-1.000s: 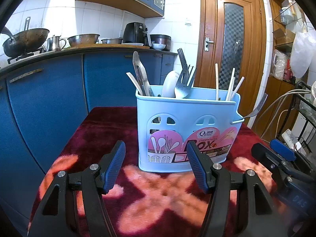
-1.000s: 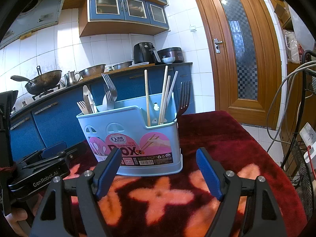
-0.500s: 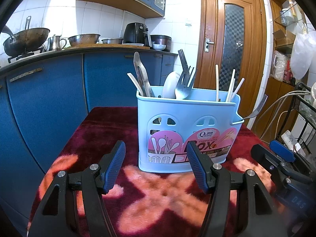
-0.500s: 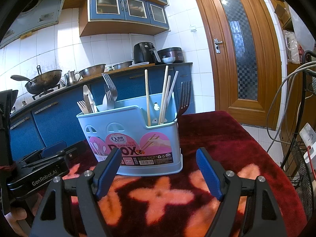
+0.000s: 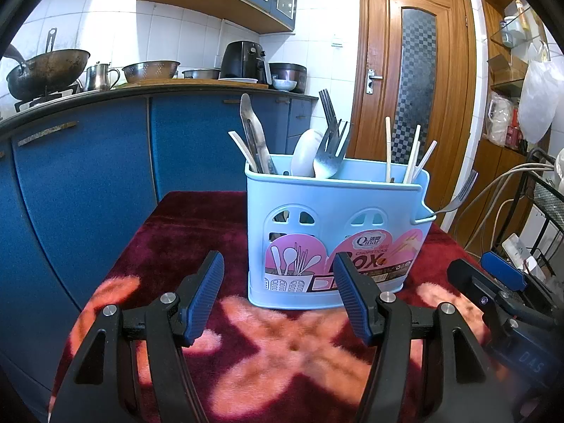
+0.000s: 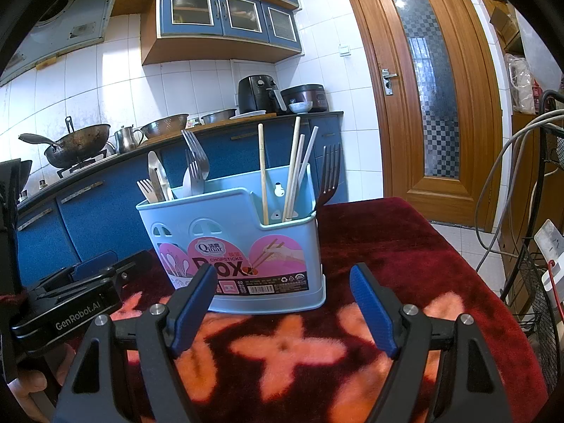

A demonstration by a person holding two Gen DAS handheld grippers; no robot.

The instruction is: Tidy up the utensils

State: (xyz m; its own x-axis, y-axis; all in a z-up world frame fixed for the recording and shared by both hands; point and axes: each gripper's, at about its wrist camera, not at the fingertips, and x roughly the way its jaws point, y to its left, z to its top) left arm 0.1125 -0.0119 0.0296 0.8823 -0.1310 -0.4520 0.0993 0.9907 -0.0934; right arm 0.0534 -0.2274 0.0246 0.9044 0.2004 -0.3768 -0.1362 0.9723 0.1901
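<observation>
So you've got the light blue utensil caddy [image 5: 335, 232] standing upright on the dark red flowery cloth [image 5: 197, 232], sitting around 12 o'clock from both of your grippers. Your left gripper [image 5: 278, 296] has its jaws spread with nothing between them, hovering over the cloth just short of the caddy's front wall. Your right gripper [image 6: 282, 308] is the same deal, jaws wide apart and empty, and the caddy looks a bit left of center from there, more like 11 o'clock. Inside the caddy, the forks [image 5: 331, 141] and a white spoon [image 5: 305, 153] stick up in the middle, the chopsticks [image 6: 292, 172] lean in the section with the lower front edge, and one fork [image 5: 458, 194] hangs off the caddy's outer end at roughly 3 o'clock.
</observation>
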